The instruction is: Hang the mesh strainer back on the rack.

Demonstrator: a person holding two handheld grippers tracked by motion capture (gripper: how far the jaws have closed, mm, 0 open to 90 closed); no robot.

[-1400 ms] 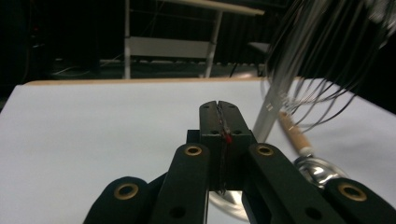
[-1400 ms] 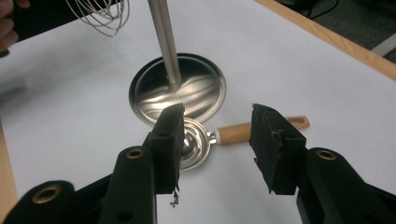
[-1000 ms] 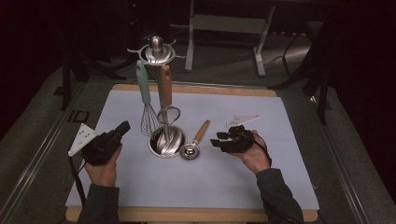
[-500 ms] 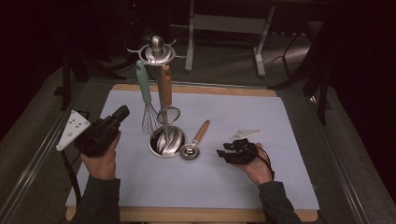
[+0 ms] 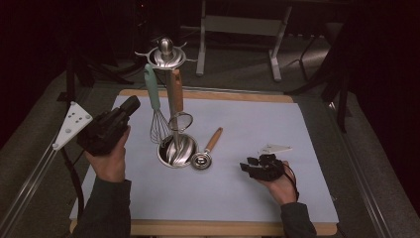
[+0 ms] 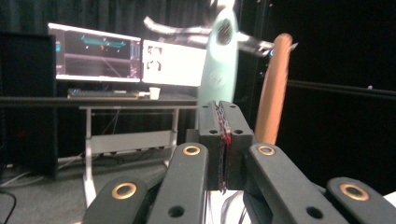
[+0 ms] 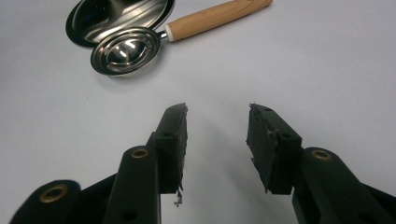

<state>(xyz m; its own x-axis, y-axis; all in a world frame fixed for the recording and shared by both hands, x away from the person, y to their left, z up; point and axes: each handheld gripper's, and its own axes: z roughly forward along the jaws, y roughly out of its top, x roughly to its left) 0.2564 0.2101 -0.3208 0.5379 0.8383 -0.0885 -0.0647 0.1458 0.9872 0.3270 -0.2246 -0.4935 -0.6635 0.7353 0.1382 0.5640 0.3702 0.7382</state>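
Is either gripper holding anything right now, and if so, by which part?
Nothing is held. The left gripper has its jaws shut with nothing between them; the right gripper hangs open over the bare white table mat.

Left gripper (image 5: pixel 130 106) closed, right gripper (image 5: pixel 247 166) agape.

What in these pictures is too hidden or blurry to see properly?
- Whisk: left gripper view, handle smeared by motion blur, wires hidden behind the shut left tongs.
- Stand: high view, its post partly covered by the hanging tools; its top cut off in the left gripper view.
- Scoop: right gripper view, handle end cut off by the top edge.
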